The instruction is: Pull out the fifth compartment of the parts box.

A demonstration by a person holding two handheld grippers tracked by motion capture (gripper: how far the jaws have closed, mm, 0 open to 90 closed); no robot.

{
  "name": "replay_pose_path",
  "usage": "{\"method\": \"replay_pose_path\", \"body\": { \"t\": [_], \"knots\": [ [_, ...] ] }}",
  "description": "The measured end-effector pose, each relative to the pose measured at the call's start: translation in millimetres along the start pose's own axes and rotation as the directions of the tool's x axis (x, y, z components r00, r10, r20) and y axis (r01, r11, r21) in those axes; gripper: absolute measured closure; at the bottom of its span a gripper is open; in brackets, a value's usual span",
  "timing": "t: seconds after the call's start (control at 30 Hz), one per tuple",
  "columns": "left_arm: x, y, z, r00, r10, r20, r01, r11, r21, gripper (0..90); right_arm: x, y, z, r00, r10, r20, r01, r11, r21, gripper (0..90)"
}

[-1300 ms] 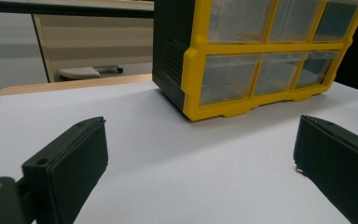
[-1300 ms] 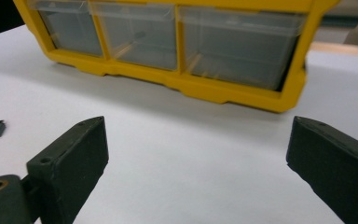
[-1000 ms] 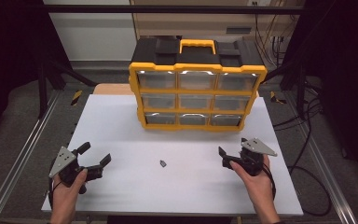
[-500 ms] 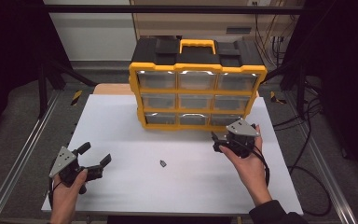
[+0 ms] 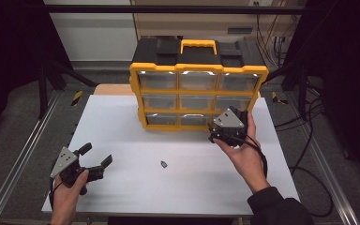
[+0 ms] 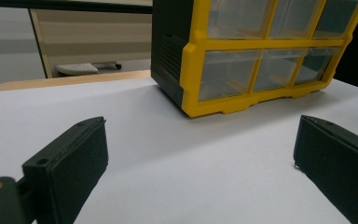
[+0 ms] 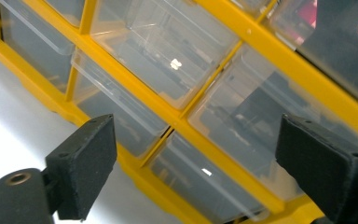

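Note:
A yellow and black drawer cabinet (image 5: 198, 84) with clear drawers stands at the back of the white table (image 5: 122, 122). My right gripper (image 5: 222, 123) is held open right in front of the cabinet's lower right drawers; in the right gripper view its jaws frame the clear drawers (image 7: 200, 116) at a tilt, nothing between them. My left gripper (image 5: 96, 157) rests open near the table's front left corner, empty, and the left gripper view looks across the table at the cabinet (image 6: 256, 56). A small dark part (image 5: 163, 164) lies on the table between the hands.
A wooden board (image 5: 115, 89) sticks out behind the table at the left of the cabinet. Metal rails (image 5: 18, 159) run along both sides of the table. Cables (image 5: 309, 140) hang at the right.
My right gripper has travelled forward from the table's front right up to the cabinet's lower right drawers. The left gripper and the small part have stayed put.

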State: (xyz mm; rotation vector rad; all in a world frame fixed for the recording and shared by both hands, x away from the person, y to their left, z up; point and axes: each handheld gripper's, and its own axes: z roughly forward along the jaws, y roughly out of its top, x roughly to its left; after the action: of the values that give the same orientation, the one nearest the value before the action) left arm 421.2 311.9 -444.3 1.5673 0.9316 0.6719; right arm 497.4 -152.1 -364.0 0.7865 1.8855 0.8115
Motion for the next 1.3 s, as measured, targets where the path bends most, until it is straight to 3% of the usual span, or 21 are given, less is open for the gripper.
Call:
{"method": "replay_pose_path", "body": {
  "t": [0.07, 0.23, 0.27, 0.33, 0.4, 0.43, 0.47, 0.53, 0.57, 0.6, 0.63, 0.67, 0.8, 0.83, 0.93, 0.97, 1.0, 1.17, 1.23, 1.27, 1.3],
  "knots": [
    [0.0, 0.0, 0.1, 1.0000, 0.000, 0.001, 0.000, 1.0000, 0.000, 2.6, 1.2, 5.6, 2.6, 0.9984, -0.054, 0.020, 0.053, 0.999, 0.008, 16.5],
    [-0.3, -0.1, 0.8, 1.0000, 0.000, 0.003, 0.000, 1.0000, 0.003, 2.7, 3.9, 11.1, 5.4, 0.9924, -0.113, 0.049, 0.112, 0.994, 0.011, 22.3],
    [-0.5, -0.1, 0.9, 1.0000, 0.001, 0.004, -0.001, 1.0000, 0.004, 2.7, 6.2, 13.2, 7.7, 0.9871, -0.147, 0.063, 0.146, 0.989, 0.012, 26.0],
    [-0.9, -0.2, 1.4, 1.0000, 0.002, 0.010, -0.002, 1.0000, 0.006, 2.7, 6.8, 14.0, 8.4, 0.9844, -0.162, 0.068, 0.162, 0.987, 0.012, 27.5],
    [-1.3, -0.1, 1.4, 0.9999, 0.004, 0.012, -0.004, 1.0000, 0.007, 2.7, 9.7, 18.0, 11.2, 0.9720, -0.217, 0.091, 0.217, 0.976, 0.009, 34.4],
    [-1.4, -0.1, 1.3, 0.9999, 0.005, 0.012, -0.005, 1.0000, 0.007, 2.7, 9.7, 18.0, 11.2, 0.9720, -0.217, 0.091, 0.217, 0.976, 0.009, 34.4],
    [-1.4, -0.1, 1.4, 0.9999, 0.006, 0.013, -0.006, 0.9999, 0.008, 2.7, 11.9, 21.3, 13.2, 0.9574, -0.266, 0.114, 0.267, 0.964, 0.004, 39.3],
    [-1.4, -0.2, 1.8, 0.9999, 0.007, 0.013, -0.007, 0.9999, 0.011, 2.8, 13.8, 23.5, 15.2, 0.9434, -0.304, 0.131, 0.307, 0.952, 0.003, 42.9],
    [-1.4, -0.2, 1.8, 0.9999, 0.007, 0.013, -0.007, 0.9999, 0.011, 2.7, 13.8, 23.5, 15.2, 0.9434, -0.304, 0.131, 0.307, 0.952, 0.003, 42.9],
    [-1.4, -0.3, 2.0, 0.9999, 0.007, 0.013, -0.007, 0.9999, 0.011, 2.8, 16.3, 25.8, 17.5, 0.9273, -0.340, 0.156, 0.343, 0.939, 0.007, 47.0],
    [-1.4, -0.3, 2.1, 0.9999, 0.007, 0.013, -0.008, 0.9999, 0.011, 2.8, 16.3, 25.8, 17.5, 0.9273, -0.340, 0.156, 0.343, 0.939, 0.007, 47.0],
    [-1.5, -0.4, 2.2, 0.9999, 0.008, 0.014, -0.008, 0.9999, 0.012, 2.8, 17.6, 26.8, 18.8, 0.9189, -0.358, 0.166, 0.361, 0.932, 0.009, 48.5],
    [-1.9, -0.3, 2.3, 0.9998, 0.009, 0.017, -0.009, 0.9998, 0.015, 2.9, 21.4, 29.4, 22.8, 0.8630, -0.450, 0.229, 0.456, 0.889, 0.028, 55.3],
    [-2.0, -0.4, 2.4, 0.9998, 0.009, 0.018, -0.009, 0.9998, 0.016, 2.9, 22.6, 29.6, 24.0, 0.8602, -0.452, 0.236, 0.458, 0.888, 0.032, 56.5],
    [-2.3, -0.6, 2.7, 0.9997, 0.009, 0.021, -0.009, 0.9998, 0.019, 3.0, 24.5, 29.4, 29.5, 0.8348, -0.487, 0.256, 0.490, 0.870, 0.056, 60.8],
    [-2.3, -0.6, 2.7, 0.9997, 0.009, 0.021, -0.009, 0.9998, 0.019, 3.0, 24.5, 29.4, 29.5, 0.8348, -0.487, 0.256, 0.490, 0.870, 0.056, 60.8],
    [-2.3, -0.6, 2.7, 0.9997, 0.009, 0.021, -0.009, 0.9998, 0.019, 3.0, 26.4, 29.4, 31.7, 0.8124, -0.515, 0.273, 0.518, 0.853, 0.068, 62.5],
    [-1.9, -0.7, 3.5, 0.9998, 0.011, 0.015, -0.011, 0.9997, 0.020, 3.1, 30.3, 31.3, 34.1, 0.7990, -0.527, 0.289, 0.522, 0.847, 0.102, 65.4],
    [-1.8, -0.8, 3.9, 0.9998, 0.012, 0.014, -0.013, 0.9997, 0.023, 3.1, 32.6, 32.9, 35.9, 0.7858, -0.543, 0.296, 0.537, 0.836, 0.109, 66.8],
    [-2.4, -0.9, 3.5, 0.9998, 0.013, 0.015, -0.013, 0.9996, 0.023, 3.1, 34.2, 34.4, 37.6, 0.7710, -0.560, 0.303, 0.551, 0.825, 0.124, 67.7],
    [-2.4, -0.9, 3.5, 0.9998, 0.013, 0.015, -0.013, 0.9996, 0.023, 3.0, 34.5, 34.7, 38.4, 0.7662, -0.566, 0.304, 0.556, 0.821, 0.127, 68.1]
  ]
}}
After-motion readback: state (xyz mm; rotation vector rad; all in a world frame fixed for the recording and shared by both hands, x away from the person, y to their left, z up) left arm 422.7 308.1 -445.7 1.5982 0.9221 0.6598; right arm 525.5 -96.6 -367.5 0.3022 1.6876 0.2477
